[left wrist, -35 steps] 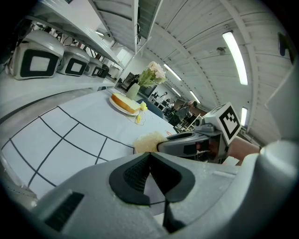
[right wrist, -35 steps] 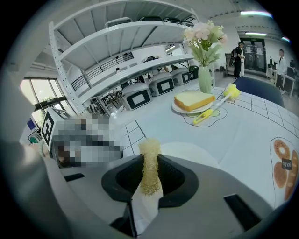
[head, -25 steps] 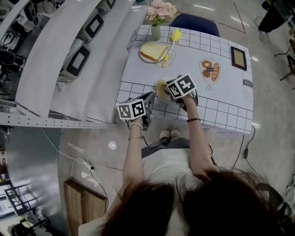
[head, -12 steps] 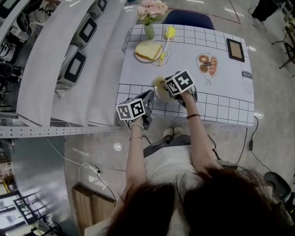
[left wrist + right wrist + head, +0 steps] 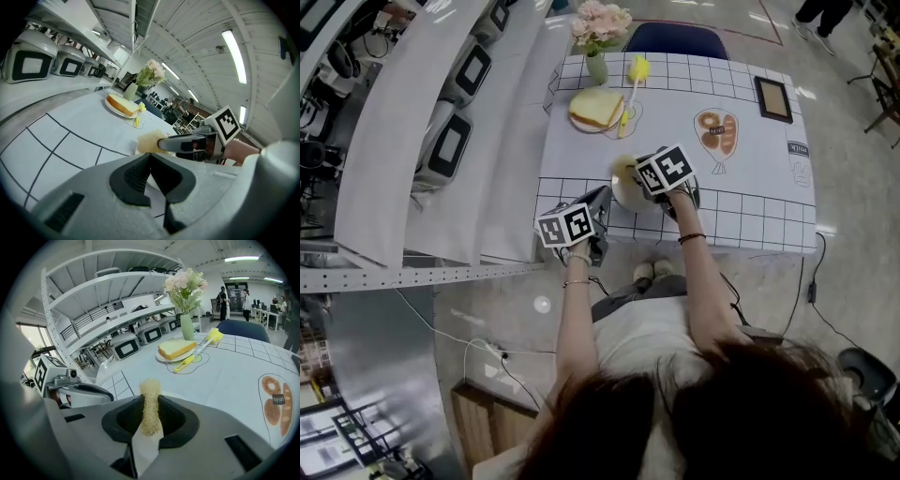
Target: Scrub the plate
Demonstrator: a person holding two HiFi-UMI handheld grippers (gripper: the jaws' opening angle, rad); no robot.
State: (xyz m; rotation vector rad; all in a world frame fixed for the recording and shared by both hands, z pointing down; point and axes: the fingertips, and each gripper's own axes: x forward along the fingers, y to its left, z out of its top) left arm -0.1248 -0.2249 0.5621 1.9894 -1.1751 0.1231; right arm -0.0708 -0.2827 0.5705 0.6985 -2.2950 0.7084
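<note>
A white plate [image 5: 624, 196] lies at the table's near edge. My left gripper [image 5: 607, 196] reaches in from the left and is shut on its rim; in the left gripper view the jaws [image 5: 149, 159] meet on a thin white edge. My right gripper [image 5: 634, 174] is shut on a yellow scrub sponge [image 5: 623, 169] that rests on the plate's far side. In the right gripper view the sponge [image 5: 151, 387] stands upright between the pads of that gripper [image 5: 150, 402]. From the left gripper view the sponge [image 5: 149, 140] pokes out of the right gripper's tip.
Farther back on the gridded tablecloth [image 5: 750, 211] are a plate of bread [image 5: 593, 109], a yellow dish brush [image 5: 630, 86], a vase of pink flowers [image 5: 600, 33] and a small picture frame [image 5: 772, 98]. A blue chair [image 5: 677, 39] stands behind. Shelves with appliances [image 5: 450, 141] run along the left.
The head view has shifted a little. Both grippers keep their hold at the plate; the right one with the sponge has barely moved.
</note>
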